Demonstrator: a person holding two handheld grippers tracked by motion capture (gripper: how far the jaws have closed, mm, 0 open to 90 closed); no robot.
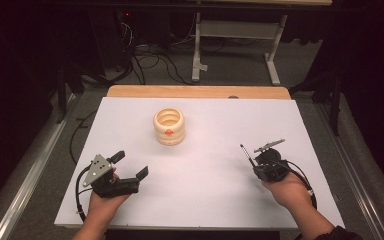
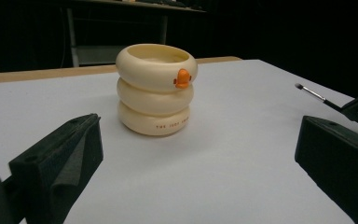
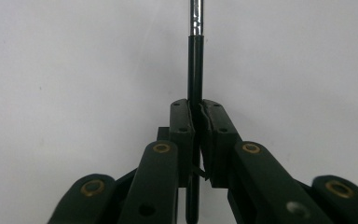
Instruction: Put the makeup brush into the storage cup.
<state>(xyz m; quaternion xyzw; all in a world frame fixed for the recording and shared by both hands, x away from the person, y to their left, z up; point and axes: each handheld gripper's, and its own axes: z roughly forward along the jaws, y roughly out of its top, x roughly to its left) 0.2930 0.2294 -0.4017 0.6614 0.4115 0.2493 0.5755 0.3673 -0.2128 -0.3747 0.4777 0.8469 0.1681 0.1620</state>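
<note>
Right tool point(image 3: 196, 116) clamped on brush point(image 3: 195, 60).

Light falls from overhead onto the white bench point(image 1: 205, 175), bright against a dark room; the cup point(image 2: 156, 88) casts a soft shadow, and nearby tongs look blurred.
</note>
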